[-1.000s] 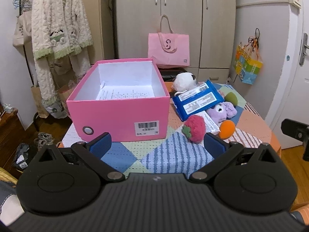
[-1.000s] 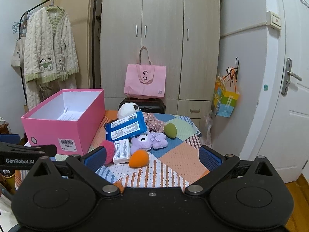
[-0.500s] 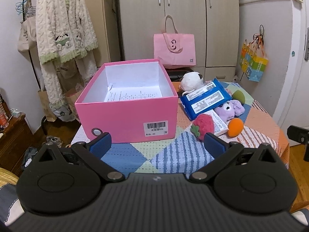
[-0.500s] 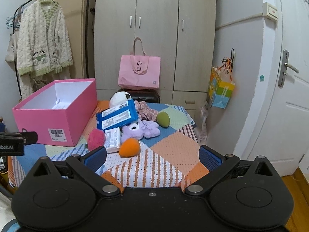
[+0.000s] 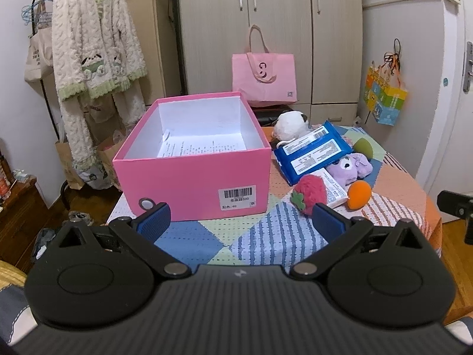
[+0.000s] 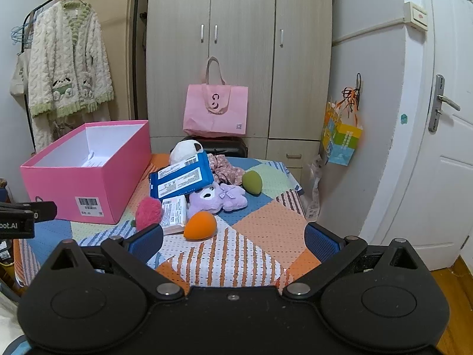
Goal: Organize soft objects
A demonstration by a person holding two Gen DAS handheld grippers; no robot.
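An open pink box (image 5: 192, 174) (image 6: 88, 183) with a paper sheet inside stands on the left of the patchwork table. To its right lie soft things: a red plush strawberry (image 5: 310, 193) (image 6: 147, 211), an orange sponge (image 5: 359, 193) (image 6: 200, 224), a purple plush bear (image 5: 350, 167) (image 6: 217, 196), a green sponge (image 5: 363, 145) (image 6: 252, 182), a blue wipes pack (image 5: 313, 152) (image 6: 181, 177), a white tissue pack (image 6: 174, 213) and a white plush (image 5: 289, 124) (image 6: 184, 150). My left gripper (image 5: 241, 220) is open and empty before the box. My right gripper (image 6: 233, 241) is open and empty, near the orange sponge.
A pink tote bag (image 5: 264, 80) (image 6: 215, 112) stands behind the table against a wardrobe (image 6: 239, 44). A cream cardigan (image 5: 94, 53) hangs on a rack at the left. A colourful bag (image 6: 341, 139) hangs on the wall by a white door (image 6: 443, 148).
Both grippers have drawn back and risen a little, so the table and box look smaller and lower. Both stay open and empty. Nothing on the table has moved.
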